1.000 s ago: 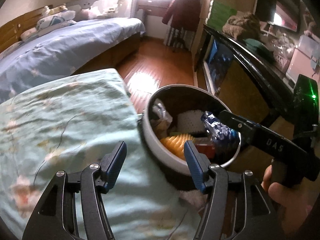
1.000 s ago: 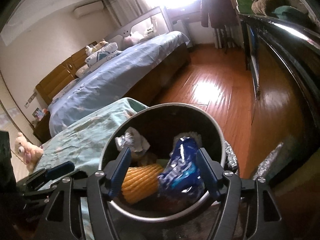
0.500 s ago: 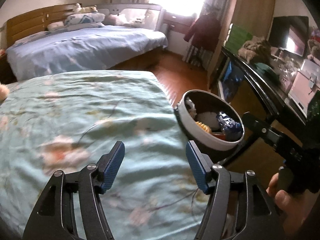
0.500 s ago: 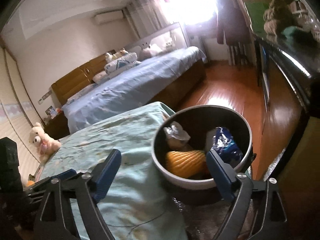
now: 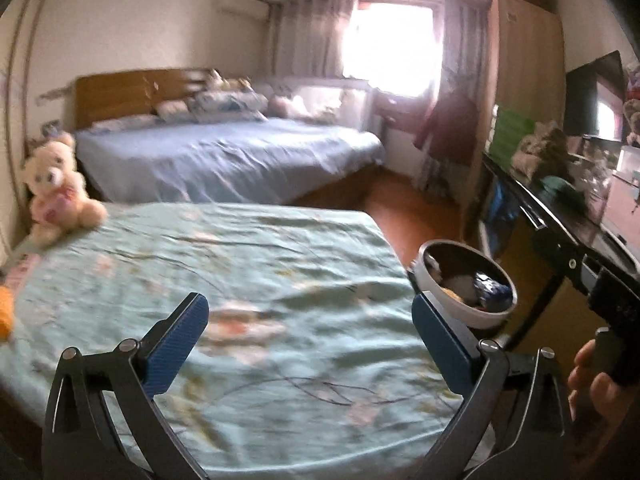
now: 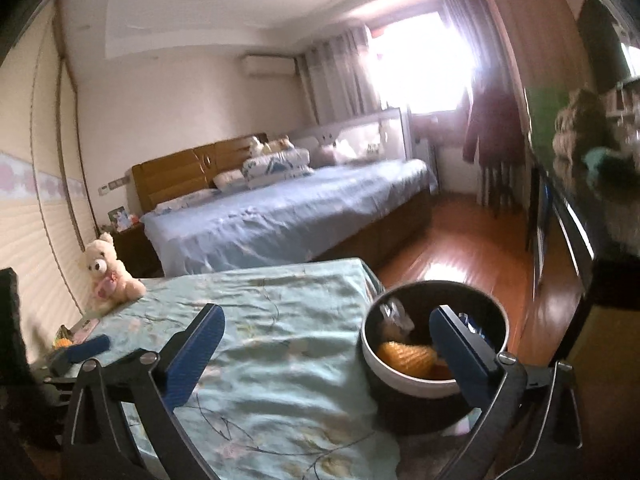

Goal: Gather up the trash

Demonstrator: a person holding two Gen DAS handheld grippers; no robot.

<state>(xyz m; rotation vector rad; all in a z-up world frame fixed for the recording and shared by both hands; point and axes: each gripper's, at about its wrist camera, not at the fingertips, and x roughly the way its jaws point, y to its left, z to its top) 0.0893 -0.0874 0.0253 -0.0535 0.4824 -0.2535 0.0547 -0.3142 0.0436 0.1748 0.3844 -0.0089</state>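
A round trash bin (image 6: 416, 404) with a pale rim stands on the floor at the corner of the green floral bed (image 6: 280, 340). Inside lie a yellow ribbed piece (image 6: 406, 356), crumpled white paper (image 6: 394, 312) and a blue wrapper (image 6: 474, 326) half hidden by my finger. My right gripper (image 6: 326, 354) hovers back from the bin, jaws opening wide, nothing between them. My left gripper (image 5: 308, 340) is over the bed, jaws also opening and empty. In the left wrist view the bin (image 5: 460, 314) sits to the right, with the right gripper's body (image 5: 580, 268) and a hand (image 5: 596, 376) beyond it.
A teddy bear (image 5: 56, 184) sits at the bed's far left corner. Something orange (image 5: 4, 312) lies at the bed's left edge. A blue-covered bed (image 5: 224, 160) stands behind, wooden floor (image 6: 460, 256) runs between, and a dark cabinet (image 5: 552, 216) lines the right.
The blue wrapper left the right gripper and lies in the bin. Both grippers drew back and upward from the bin, swung toward the bed, and their jaws spread wider.
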